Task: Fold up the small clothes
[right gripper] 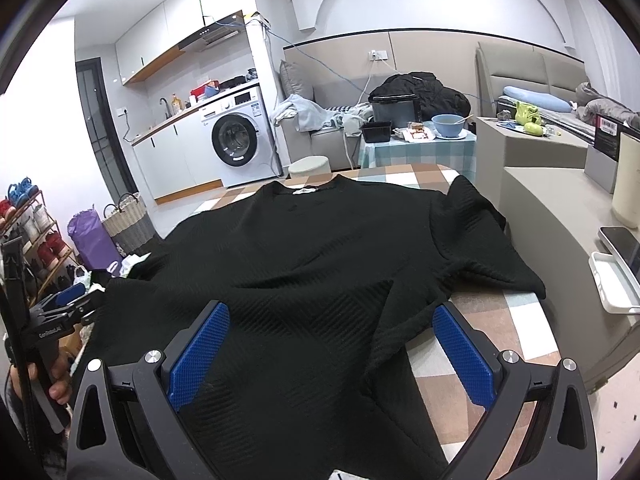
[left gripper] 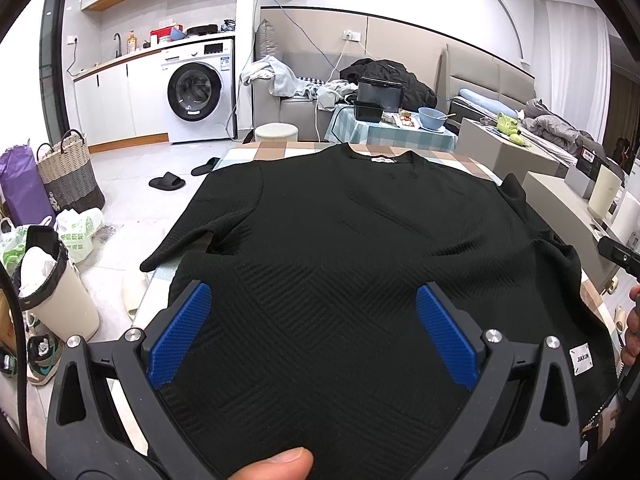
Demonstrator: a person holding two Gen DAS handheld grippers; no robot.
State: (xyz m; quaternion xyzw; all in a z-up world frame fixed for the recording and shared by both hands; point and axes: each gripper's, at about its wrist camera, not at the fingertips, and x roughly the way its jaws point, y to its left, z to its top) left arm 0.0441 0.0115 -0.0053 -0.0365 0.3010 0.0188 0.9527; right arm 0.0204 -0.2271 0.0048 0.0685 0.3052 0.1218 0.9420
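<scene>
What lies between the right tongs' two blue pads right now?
In the right wrist view, the black shirt's lower right hem corner, rumpled, and bare checkered tablecloth toward the right pad. Nothing is gripped.

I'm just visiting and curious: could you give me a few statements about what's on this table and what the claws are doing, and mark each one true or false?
1. The black shirt lies spread on the checked table. True.
2. Its collar points toward the cameras. False: the collar is at the far end.
3. The left claw is open, gripping nothing. True.
4. The right claw is shut on a sleeve. False: it is open, above the hem.
5. The washing machine stands behind the table. True.
</scene>
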